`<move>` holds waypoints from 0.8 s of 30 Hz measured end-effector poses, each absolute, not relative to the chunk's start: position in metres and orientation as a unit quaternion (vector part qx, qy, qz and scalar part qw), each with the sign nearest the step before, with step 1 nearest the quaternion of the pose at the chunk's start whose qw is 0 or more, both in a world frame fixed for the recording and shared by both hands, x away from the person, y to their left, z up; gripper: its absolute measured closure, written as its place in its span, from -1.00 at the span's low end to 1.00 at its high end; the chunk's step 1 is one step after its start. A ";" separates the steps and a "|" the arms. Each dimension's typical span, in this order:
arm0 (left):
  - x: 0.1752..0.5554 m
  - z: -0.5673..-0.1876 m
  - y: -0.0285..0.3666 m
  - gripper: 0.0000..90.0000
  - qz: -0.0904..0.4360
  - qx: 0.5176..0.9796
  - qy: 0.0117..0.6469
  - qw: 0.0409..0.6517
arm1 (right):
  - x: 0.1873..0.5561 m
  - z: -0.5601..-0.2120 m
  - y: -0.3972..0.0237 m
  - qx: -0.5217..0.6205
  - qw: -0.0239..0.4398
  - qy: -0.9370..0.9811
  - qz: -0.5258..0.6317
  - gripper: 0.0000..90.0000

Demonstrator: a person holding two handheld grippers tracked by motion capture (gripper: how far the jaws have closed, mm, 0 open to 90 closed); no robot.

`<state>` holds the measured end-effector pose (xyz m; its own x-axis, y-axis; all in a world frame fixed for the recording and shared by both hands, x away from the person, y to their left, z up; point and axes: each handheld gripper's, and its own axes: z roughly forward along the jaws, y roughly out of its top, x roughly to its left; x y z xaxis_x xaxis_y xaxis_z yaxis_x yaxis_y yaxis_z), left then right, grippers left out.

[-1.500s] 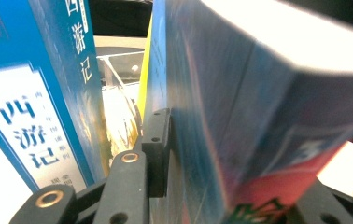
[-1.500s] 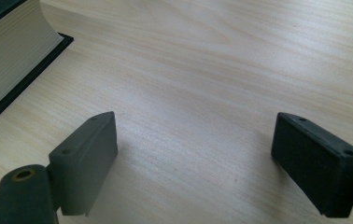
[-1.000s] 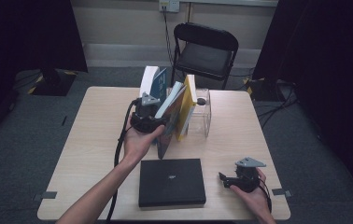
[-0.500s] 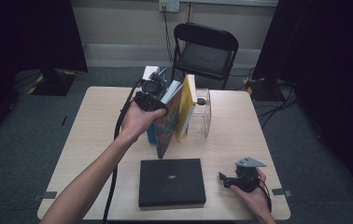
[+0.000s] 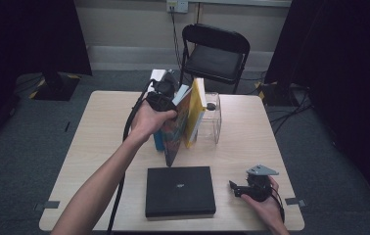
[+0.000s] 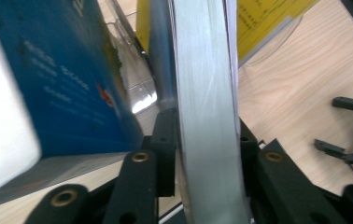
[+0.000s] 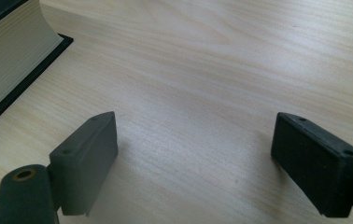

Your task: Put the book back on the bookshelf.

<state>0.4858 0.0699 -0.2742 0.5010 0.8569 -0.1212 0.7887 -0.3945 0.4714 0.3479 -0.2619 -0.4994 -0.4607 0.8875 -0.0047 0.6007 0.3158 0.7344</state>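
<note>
Pale wooden table (image 5: 100,147). Flat black hardcover book (image 5: 180,190) at 6 o'clock. Thin colourful-covered book (image 5: 175,128), centre, tilted beside the clear plastic rack (image 5: 213,117), pinched by left gripper (image 5: 166,90); its jaws just closed. Right gripper (image 5: 233,187), 5 o'clock, jaws spread, holding nothing.

Glossy paper book (image 6: 207,116); matt wood-grain table (image 7: 240,70).
</note>
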 end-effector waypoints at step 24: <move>0.517 -0.268 0.064 0.65 0.080 0.792 0.541 0.272 | 0.348 -0.499 -0.262 0.475 0.209 0.784 0.342 -0.68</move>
